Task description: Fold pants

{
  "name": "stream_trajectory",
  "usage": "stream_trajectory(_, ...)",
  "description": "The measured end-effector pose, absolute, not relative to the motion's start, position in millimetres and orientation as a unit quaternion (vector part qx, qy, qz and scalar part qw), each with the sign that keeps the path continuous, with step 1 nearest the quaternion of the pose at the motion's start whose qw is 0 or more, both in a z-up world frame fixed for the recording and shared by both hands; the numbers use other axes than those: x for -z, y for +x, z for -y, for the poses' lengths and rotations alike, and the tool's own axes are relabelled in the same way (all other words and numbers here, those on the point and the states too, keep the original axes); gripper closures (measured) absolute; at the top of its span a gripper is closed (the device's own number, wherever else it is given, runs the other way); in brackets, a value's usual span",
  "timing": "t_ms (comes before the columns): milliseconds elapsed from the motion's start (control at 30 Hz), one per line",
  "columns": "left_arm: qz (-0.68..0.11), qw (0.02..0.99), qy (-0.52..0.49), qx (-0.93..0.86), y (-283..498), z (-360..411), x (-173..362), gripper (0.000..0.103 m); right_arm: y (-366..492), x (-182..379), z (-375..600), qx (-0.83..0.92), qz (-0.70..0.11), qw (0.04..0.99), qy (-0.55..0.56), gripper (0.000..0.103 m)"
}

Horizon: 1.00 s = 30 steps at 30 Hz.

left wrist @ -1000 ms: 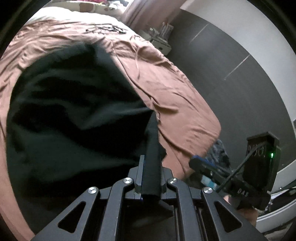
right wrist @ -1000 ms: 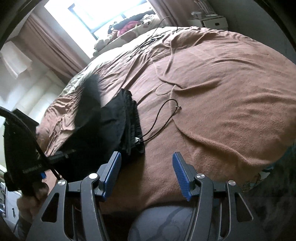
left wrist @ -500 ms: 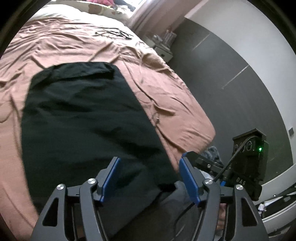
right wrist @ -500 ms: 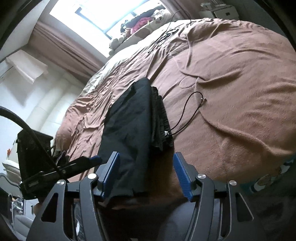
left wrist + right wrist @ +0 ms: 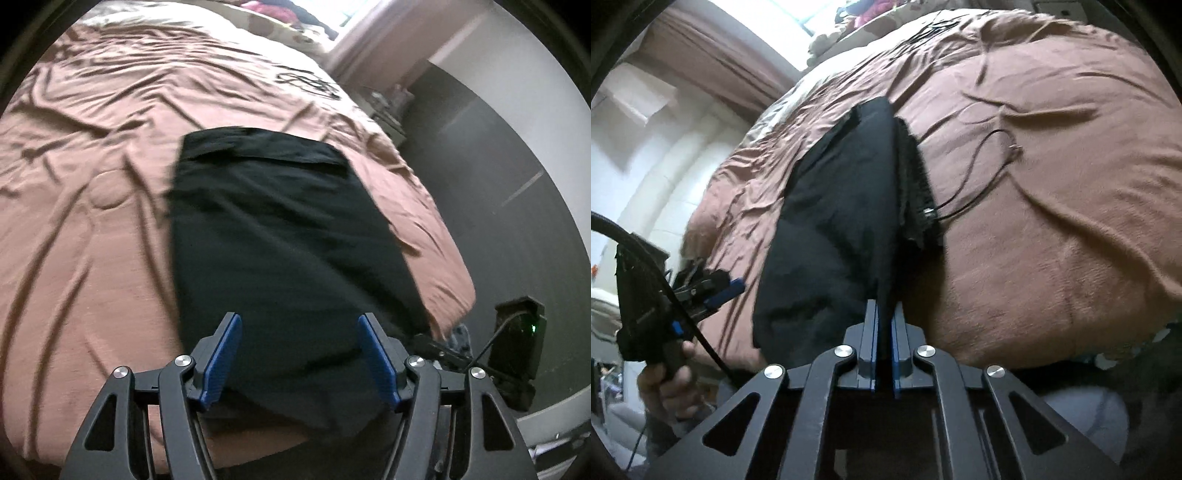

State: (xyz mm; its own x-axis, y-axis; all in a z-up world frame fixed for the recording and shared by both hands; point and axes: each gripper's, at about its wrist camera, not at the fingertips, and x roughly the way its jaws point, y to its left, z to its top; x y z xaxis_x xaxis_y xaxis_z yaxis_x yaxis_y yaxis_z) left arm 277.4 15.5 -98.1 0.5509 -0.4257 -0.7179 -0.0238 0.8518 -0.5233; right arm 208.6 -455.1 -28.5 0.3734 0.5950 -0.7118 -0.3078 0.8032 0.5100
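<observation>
Left wrist view: the left gripper (image 5: 300,354) is hanging with its blue pads spread wide, gripping nothing. The black pants (image 5: 280,236) are lying folded on the brown bedspread (image 5: 92,221), stretching from the fingers toward twelve o'clock, their near edge passing under the gap.

Right wrist view: the right gripper (image 5: 884,347) is pinching a ridge of the pants (image 5: 846,206), pads clamped tight on the cloth. A thin black cord (image 5: 975,173) is lying at two o'clock of the pants. The left gripper (image 5: 716,291) is showing at nine o'clock.
</observation>
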Motion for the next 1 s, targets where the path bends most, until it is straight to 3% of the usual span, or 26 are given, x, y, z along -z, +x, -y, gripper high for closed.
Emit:
stream_trajectory(200,-0.463,0.834,-0.281,0.102,277.9,-42.3,113.5,0.036,214.1,25.7,459.1,-0.26,-0.486,0.82,0.153,0.095)
stream_trajectory(267,-0.464,0.83,-0.292,0.104,278.0,-46.6,117.7,0.036,215.1,17.0,462.8,-0.268,-0.469,0.827,0.157,0.083)
stream_trajectory(333,-0.464,0.827,-0.3,0.105,279.0,-49.1,121.9,0.036,213.1,11.2,464.6,-0.276,-0.453,0.833,0.155,0.044)
stream_trajectory(367,-0.465,0.824,-0.306,0.106,279.8,-50.2,124.4,0.036,212.4,9.5,464.9,-0.28,-0.444,0.837,0.156,0.041)
stream_trajectory(500,-0.468,0.812,-0.332,0.11,283.0,-54.6,134.5,0.036,221.4,14.2,465.1,-0.289,-0.441,0.836,0.15,0.041)
stream_trajectory(733,-0.475,0.796,-0.359,0.111,282.7,-61.1,145.9,0.052,260.5,37.5,447.2,-0.306,-0.469,0.815,0.149,0.041)
stream_trajectory(1000,-0.501,0.777,-0.365,0.111,273.2,-61.7,161.1,0.052,283.9,60.0,422.4,-0.312,-0.505,0.794,0.133,0.041)
